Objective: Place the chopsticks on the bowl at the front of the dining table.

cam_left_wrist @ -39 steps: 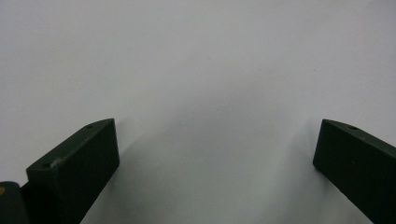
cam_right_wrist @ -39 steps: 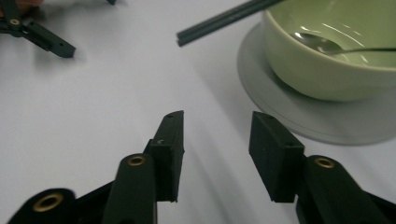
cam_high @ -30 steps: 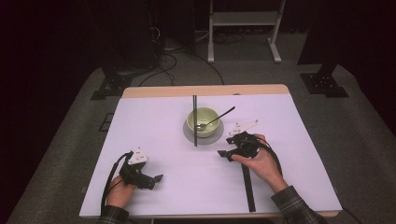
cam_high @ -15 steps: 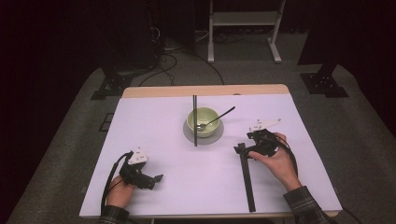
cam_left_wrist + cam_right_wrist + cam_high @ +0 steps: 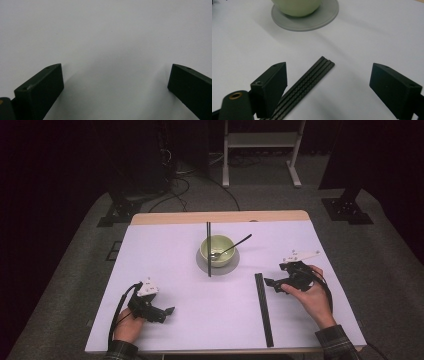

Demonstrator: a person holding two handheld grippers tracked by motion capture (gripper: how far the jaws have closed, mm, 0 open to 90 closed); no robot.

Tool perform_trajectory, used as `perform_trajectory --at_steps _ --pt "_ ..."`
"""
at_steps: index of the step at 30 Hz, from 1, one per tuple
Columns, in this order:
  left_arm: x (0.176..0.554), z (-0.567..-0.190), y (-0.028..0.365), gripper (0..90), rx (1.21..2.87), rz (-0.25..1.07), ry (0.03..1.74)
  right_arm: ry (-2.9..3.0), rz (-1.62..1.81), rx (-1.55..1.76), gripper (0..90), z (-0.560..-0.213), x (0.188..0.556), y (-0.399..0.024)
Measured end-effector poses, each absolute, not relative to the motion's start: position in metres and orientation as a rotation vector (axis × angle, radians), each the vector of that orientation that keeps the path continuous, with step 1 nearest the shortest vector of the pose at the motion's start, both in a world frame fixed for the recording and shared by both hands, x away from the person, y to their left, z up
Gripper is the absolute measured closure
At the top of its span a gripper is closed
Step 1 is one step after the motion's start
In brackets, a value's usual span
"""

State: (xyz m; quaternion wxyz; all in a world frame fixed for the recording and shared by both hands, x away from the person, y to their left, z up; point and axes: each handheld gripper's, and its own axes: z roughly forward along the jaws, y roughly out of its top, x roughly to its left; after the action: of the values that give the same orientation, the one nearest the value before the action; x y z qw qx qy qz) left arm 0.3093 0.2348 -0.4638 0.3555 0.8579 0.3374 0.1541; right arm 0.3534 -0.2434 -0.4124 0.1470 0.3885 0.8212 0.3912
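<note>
A bundle of thin black rods [image 5: 263, 309] lies flat on the white table cover, right of centre; its far end [image 5: 322, 66] lies between my right gripper's jaws without touching either pad. My right gripper [image 5: 271, 284] [image 5: 328, 65] sits just right of that end. It is open, and its jaws have just been opening. A pale green bowl [image 5: 217, 250] with a spoon [image 5: 234, 245] in it stands on a grey saucer [image 5: 322, 18] at the table's middle. My left gripper [image 5: 167, 312] [image 5: 116, 66] rests open at the front left over bare cover.
A single black rod [image 5: 208, 247] lies along the bowl's left side, pointing to the far edge. The wooden table edge [image 5: 220, 216] runs along the back. Cables and stand feet lie on the dark floor beyond.
My right gripper has moved away from the bowl to the right, leaving the black rods lying on the table. Its jaws stand wider. The left hand has stayed put.
</note>
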Motion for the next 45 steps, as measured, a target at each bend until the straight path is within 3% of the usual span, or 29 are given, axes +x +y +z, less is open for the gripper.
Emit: perform_trajectory --at_steps 45 --pt "0.309 -0.464 0.235 0.0 2.218 0.397 0.872 2.255 1.098 1.282 13.8 -0.438 0.286 -0.321"
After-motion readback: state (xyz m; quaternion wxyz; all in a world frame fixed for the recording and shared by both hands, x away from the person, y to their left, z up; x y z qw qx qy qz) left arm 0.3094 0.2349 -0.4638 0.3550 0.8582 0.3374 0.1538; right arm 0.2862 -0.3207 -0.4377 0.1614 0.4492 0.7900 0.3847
